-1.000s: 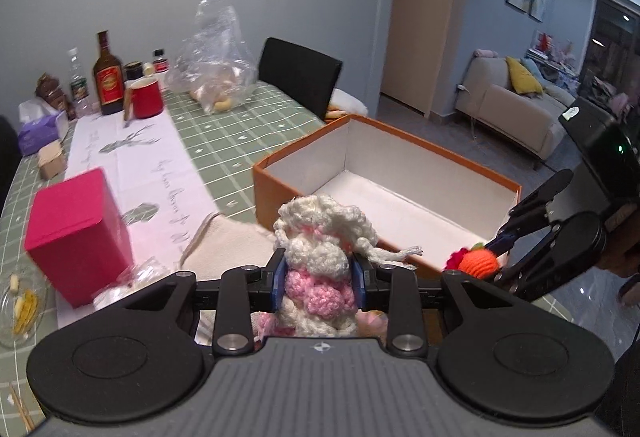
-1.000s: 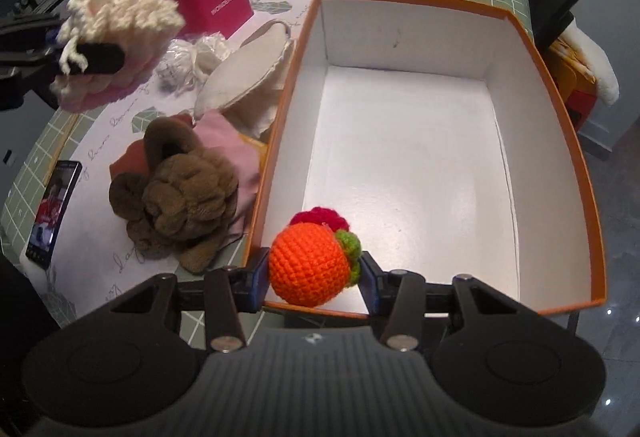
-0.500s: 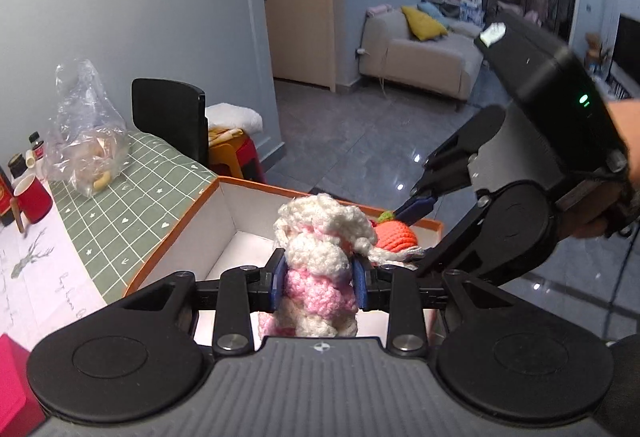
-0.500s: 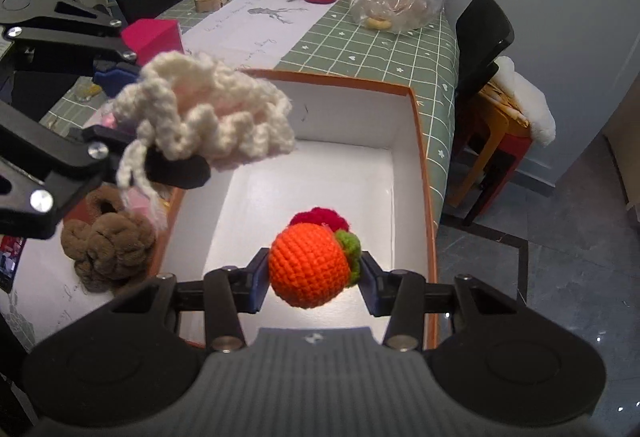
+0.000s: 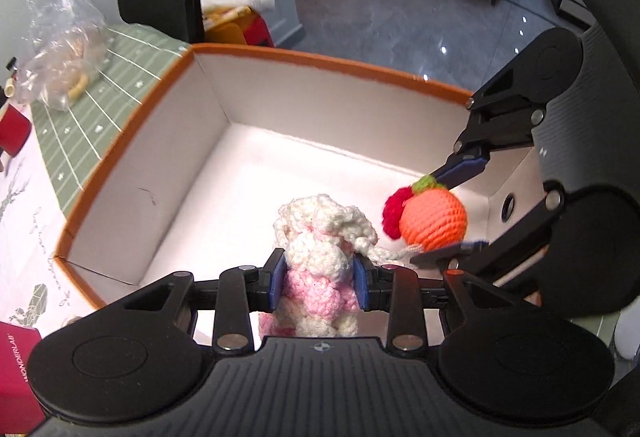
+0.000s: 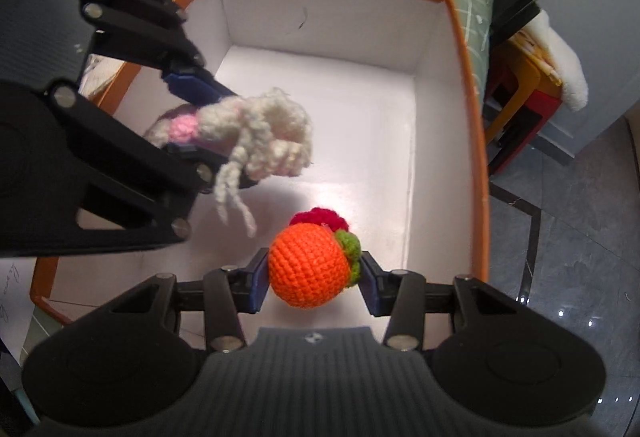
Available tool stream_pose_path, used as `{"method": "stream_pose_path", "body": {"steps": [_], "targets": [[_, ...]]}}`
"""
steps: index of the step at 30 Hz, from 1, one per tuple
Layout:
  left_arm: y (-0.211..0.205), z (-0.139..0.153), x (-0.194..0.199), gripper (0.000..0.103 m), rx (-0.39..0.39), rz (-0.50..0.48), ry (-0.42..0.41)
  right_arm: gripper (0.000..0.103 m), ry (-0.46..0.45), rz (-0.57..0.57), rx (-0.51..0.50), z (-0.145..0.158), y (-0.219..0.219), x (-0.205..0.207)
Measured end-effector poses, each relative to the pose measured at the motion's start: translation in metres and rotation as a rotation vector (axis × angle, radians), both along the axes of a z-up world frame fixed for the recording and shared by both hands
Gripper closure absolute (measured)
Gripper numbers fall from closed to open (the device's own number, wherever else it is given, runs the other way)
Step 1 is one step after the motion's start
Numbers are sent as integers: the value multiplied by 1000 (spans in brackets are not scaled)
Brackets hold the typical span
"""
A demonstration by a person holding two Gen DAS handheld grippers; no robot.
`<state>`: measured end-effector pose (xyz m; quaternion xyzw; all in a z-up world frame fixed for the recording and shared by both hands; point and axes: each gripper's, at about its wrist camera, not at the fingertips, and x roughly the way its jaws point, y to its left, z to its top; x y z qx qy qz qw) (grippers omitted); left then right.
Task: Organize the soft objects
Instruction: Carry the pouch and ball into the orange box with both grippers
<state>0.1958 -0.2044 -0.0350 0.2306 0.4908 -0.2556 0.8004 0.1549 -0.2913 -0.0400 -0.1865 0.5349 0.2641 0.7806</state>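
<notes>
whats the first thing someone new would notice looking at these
Most striking is the orange crochet ball, clamped in the right gripper above the near end of the orange box. Beside it, the left gripper holds a cream and pink crochet toy over the same box, whose white floor looks bare. Behind the box, a clear plastic bag sits on the green checked tablecloth.

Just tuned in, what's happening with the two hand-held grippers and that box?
Both are loaded and held over the open orange box, whose white floor shows nothing lying on it. The left hand-held gripper is shut on a cream-and-pink crochet toy. The right hand-held gripper is shut on an orange crochet ball. Neither has been let go yet.
</notes>
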Motion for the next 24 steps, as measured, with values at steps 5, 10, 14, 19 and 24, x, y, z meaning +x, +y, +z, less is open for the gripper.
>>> {"method": "stream_pose_path", "body": {"steps": [5, 10, 14, 19, 24], "targets": [[-4, -14, 6, 64, 8, -13, 54, 57, 37, 26, -26, -13, 4, 2], [-8, -20, 8, 62, 32, -31, 78, 57, 66, 31, -36, -21, 2, 3], [-9, -19, 5, 61, 31, -38, 80, 56, 72, 33, -34, -25, 4, 3], [-9, -18, 9, 49, 22, -30, 85, 48, 61, 36, -34, -23, 4, 3], [-9, -5, 6, 43, 2, -27, 66, 41, 31, 23, -18, -5, 4, -4]]}}
